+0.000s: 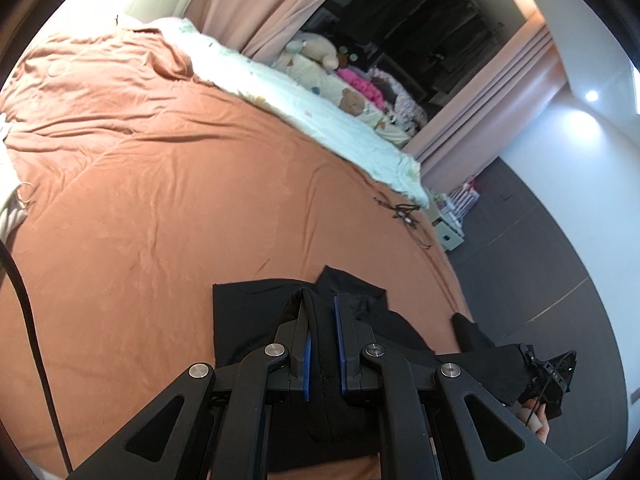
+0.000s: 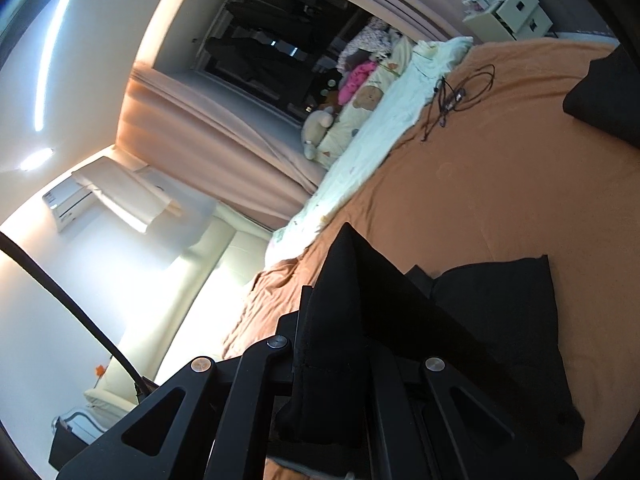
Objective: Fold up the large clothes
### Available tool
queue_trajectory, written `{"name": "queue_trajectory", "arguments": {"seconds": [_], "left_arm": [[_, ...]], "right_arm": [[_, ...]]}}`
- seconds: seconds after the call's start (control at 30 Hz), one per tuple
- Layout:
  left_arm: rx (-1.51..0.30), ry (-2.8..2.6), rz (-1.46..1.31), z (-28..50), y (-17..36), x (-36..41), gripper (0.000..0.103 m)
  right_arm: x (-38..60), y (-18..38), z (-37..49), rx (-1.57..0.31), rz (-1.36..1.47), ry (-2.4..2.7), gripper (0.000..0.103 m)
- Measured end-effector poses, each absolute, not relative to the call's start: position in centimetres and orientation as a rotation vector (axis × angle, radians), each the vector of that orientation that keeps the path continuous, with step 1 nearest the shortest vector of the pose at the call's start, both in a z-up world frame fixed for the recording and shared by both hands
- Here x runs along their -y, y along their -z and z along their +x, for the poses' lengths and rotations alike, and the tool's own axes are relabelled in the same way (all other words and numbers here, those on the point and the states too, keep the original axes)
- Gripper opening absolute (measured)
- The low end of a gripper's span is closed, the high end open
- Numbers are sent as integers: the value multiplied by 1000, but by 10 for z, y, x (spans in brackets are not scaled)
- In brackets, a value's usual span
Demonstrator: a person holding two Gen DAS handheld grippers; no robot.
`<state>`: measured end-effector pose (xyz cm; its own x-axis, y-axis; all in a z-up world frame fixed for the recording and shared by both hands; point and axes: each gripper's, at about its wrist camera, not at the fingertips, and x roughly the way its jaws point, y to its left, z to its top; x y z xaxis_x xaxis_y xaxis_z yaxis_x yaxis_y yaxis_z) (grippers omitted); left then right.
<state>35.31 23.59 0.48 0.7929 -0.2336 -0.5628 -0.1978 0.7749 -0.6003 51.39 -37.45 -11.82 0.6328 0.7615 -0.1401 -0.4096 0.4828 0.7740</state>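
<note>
A black garment lies on the orange bed cover, near the bed's front edge. My left gripper is shut on a thick fold of it, which shows between the blue pads. From there the cloth stretches right to my right gripper, held in a hand. In the right wrist view the right gripper is shut on a raised edge of the black garment. That edge drapes over and hides its fingertips. The rest of the cloth lies spread on the bed cover.
A white printed quilt runs along the bed's far side, with soft toys and pink curtains behind. A tangle of thin black cable lies on the cover. A light garment lies at the left edge. A white drawer unit stands beside the bed.
</note>
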Motion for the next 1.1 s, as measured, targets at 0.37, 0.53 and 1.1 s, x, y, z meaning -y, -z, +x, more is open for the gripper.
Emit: {"name": "queue_trajectory", "arguments": {"seconds": [0.37,0.53,1.1], "left_arm": [[-814,-51,-713,445,76,-262,10],[-876,-64,-728,478,115,-268,11],[-884,-65,-586,481,106,-259,91]], "right_arm": [[335,145,598,-688,797,-649,0],[317,156,633,-753,798,-605,1],[320,88,617,-718,566,-459,88]]}}
